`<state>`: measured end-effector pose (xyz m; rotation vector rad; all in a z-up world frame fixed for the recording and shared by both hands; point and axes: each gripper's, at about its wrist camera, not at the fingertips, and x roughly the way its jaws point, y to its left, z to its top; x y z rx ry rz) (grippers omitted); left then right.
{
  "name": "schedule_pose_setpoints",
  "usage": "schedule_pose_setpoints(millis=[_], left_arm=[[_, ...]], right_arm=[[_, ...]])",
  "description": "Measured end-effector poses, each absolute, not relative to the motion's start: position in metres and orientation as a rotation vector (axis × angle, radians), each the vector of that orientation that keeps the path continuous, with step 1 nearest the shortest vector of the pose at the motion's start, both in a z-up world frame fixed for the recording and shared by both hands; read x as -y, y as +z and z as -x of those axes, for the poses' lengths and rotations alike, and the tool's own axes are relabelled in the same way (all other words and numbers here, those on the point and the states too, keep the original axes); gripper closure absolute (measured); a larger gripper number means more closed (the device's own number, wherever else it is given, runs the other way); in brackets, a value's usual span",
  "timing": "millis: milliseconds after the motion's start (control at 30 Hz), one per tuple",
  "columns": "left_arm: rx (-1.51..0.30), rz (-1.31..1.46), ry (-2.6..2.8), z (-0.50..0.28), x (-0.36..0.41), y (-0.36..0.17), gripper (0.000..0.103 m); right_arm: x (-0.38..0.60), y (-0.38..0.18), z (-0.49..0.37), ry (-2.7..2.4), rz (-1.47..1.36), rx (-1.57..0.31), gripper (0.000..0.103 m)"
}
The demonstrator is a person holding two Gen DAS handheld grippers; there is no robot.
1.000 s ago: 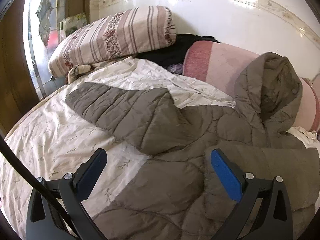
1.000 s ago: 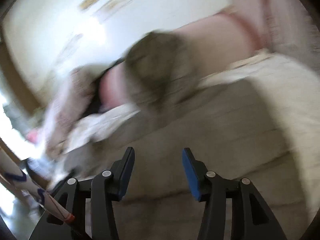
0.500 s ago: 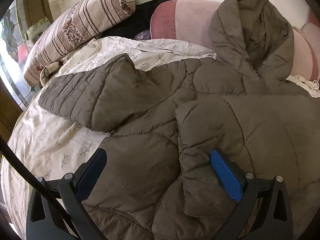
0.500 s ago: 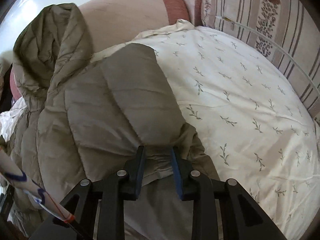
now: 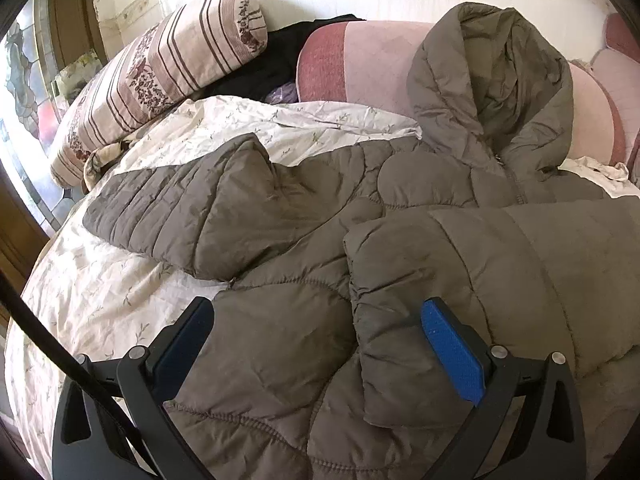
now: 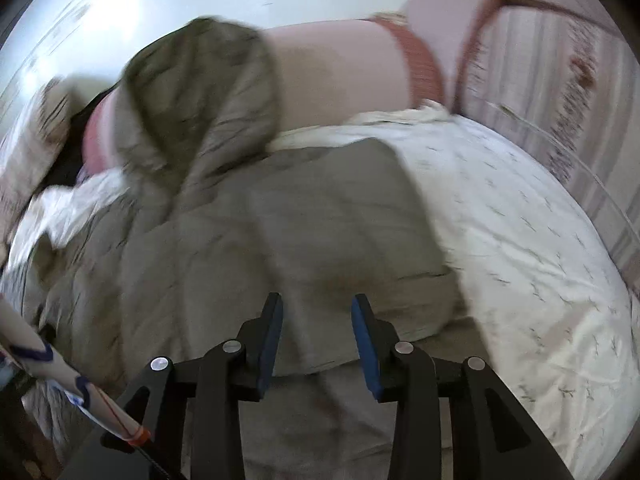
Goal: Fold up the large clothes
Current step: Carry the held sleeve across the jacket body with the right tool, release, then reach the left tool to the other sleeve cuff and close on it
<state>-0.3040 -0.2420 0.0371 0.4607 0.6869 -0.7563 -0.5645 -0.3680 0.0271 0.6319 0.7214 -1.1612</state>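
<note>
At the far left of the bed [image 5: 100, 300], a striped bolster [image 5: 160, 76] lay against the wall, with dark clothing [image 5: 272, 64] just beside it and a pink cushion [image 5: 380, 60] further right. The grey quilted jacket [image 5: 280, 340] lay spread front-up on the floral sheet, its hood [image 5: 492, 88] propped against the pink cushion. Its left sleeve [image 5: 180, 212] stretched out flat toward the left edge of the bed, unfolded; the right sleeve [image 5: 500, 272] lay folded across the chest, its cuff near the middle. By judgement this was half of a sleeves-in fold, the left sleeve being the remaining step. The left hand-held gripper [image 5: 320, 352] hovered over the jacket's near front with its jaws wide apart and nothing pinched between them, apparently placed to go to the outstretched sleeve. In the blurred right wrist view, the right hand-held gripper [image 6: 316, 336] stood over the folded sleeve [image 6: 340, 232] with jaws partly apart and opening; fabric showed behind the gap, but no pinch on it was evident. Bare sheet [image 6: 520, 260] lay open to the right of the jacket, bounded by striped upholstery [image 6: 580, 100] at the far right. Room to the left was narrower, the sleeve end lying near the bed's edge.
</note>
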Motion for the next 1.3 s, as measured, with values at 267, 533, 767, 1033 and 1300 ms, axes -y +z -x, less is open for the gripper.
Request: schedule_pose_setpoints(millis=[267, 533, 767, 1033, 1300], left_arm=[[-0.681, -0.472, -0.762, 0.307, 0.242, 0.036, 0.000], [-0.685, -0.502, -0.769, 0.307, 0.245, 0.032, 0.000], [-0.712, -0.415, -0.768, 0.291, 0.232, 0.048, 0.000], [-0.738, -0.326, -0.685, 0.250, 0.203, 0.063, 0.000], [-0.754, -0.306, -0.615, 0.214, 0.180, 0.061, 0.000]], right_arm=[[0.341, 0.008, 0.519, -1.072, -0.545, -0.807, 0.062], [0.346, -0.016, 0.510, -1.085, -0.549, -0.901, 0.053], [0.344, -0.016, 0.512, -1.093, -0.541, -0.904, 0.047], [0.343, -0.018, 0.512, -1.125, -0.519, -0.917, 0.035], [0.344, -0.020, 0.512, -1.139, -0.511, -0.923, 0.030]])
